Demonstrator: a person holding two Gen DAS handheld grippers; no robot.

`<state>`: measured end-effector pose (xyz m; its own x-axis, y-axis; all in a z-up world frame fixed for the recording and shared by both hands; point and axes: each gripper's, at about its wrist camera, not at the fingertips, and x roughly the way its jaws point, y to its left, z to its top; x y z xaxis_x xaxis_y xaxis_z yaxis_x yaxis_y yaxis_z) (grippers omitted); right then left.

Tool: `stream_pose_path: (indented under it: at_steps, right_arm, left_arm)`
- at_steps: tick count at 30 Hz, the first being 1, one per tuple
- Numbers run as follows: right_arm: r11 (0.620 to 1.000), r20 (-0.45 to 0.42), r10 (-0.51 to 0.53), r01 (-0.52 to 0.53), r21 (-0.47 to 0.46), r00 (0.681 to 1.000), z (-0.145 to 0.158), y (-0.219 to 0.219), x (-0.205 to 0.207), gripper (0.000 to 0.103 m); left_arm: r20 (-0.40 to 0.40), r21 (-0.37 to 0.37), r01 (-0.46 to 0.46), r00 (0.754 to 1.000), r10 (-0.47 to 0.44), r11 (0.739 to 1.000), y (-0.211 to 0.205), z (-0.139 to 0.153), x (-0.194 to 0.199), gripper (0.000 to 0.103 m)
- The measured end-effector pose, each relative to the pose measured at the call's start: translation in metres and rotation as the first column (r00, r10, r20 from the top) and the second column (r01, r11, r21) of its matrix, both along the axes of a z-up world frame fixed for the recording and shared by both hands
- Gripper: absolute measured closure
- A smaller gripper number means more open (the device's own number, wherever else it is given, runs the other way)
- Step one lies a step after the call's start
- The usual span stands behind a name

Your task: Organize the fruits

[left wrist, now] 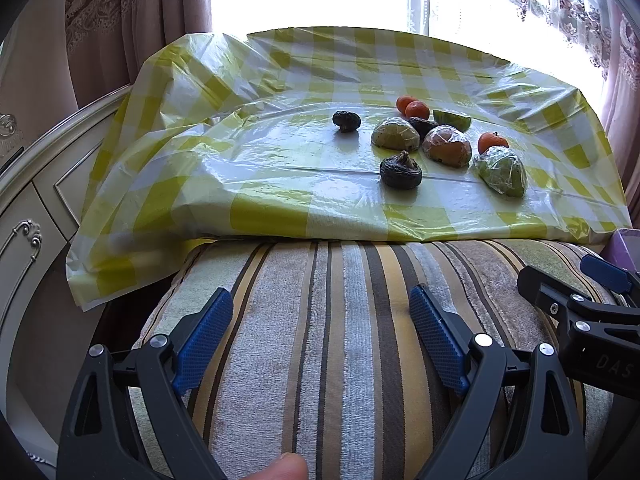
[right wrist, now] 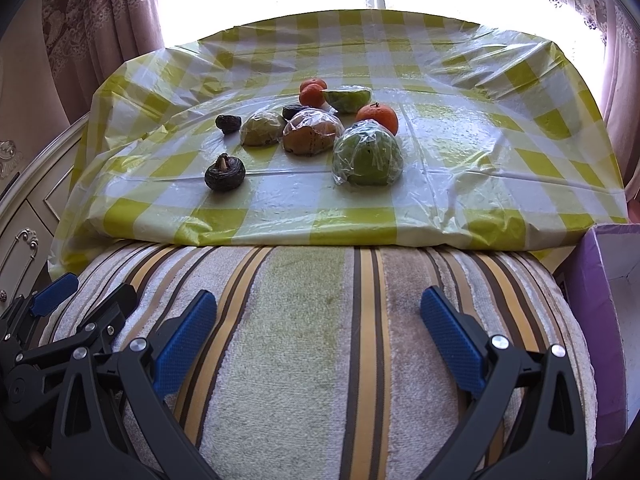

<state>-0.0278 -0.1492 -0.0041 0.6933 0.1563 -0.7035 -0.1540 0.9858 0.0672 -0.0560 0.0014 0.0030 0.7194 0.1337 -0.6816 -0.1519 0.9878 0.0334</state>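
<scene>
Fruits lie clustered on a table under a yellow-checked plastic cloth (left wrist: 280, 208). Among them are three oranges, one at the right (left wrist: 493, 142) (right wrist: 378, 117), a plastic-wrapped green fruit (left wrist: 502, 171) (right wrist: 368, 154), a wrapped brownish fruit (left wrist: 447, 146) (right wrist: 312, 131), another wrapped green one (left wrist: 396, 133) (right wrist: 263, 129), and dark wrinkled fruits (left wrist: 401, 171) (right wrist: 225, 174). My left gripper (left wrist: 322, 312) stands open over a striped cushion, well short of the fruit, nothing between its blue pads. My right gripper (right wrist: 318, 314) is open too, beside it, also empty.
The striped cushion (right wrist: 304, 360) fills the foreground below the table edge. A purple box (right wrist: 608, 280) stands at the right. A cream cabinet (left wrist: 36, 208) is at the left. Curtains and a bright window lie behind the table. A fingertip (left wrist: 286, 468) shows at the bottom edge.
</scene>
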Motion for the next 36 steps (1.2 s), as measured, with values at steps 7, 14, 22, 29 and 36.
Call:
stream_pose_path:
  at_steps: [7,14,22,29,36]
  right_arm:
    - [1.000,0.000,-0.004,0.004,-0.001,1.000,-0.0009,0.0011,0.0008,0.001]
    - [1.000,-0.001,-0.008,0.008,0.004,1.000,-0.0026,-0.0008,0.0018,0.001]
    - [1.000,-0.001,-0.007,0.007,0.004,1.000,-0.0027,-0.0008,0.0018,0.001]
    - [1.000,-0.001,-0.007,0.007,0.004,1.000,-0.0026,-0.0006,0.0017,0.001]
    - [1.000,-0.001,-0.007,0.007,0.004,1.000,-0.0027,-0.0007,0.0017,0.001]
  left_arm:
    - [-0.003,-0.007,0.006,1.000,-0.006,1.000,0.0020,-0.0007,0.0016,0.016]
    - [-0.004,-0.005,0.008,1.000,-0.008,1.000,-0.0003,-0.0012,0.0016,0.016]
    - [-0.003,-0.003,0.007,1.000,-0.007,1.000,-0.0011,-0.0014,0.0017,0.016]
    - [-0.003,-0.003,0.008,1.000,-0.008,1.000,-0.0008,-0.0013,0.0014,0.016]
    - [-0.003,-0.004,0.008,1.000,-0.008,1.000,-0.0011,-0.0014,0.0014,0.016]
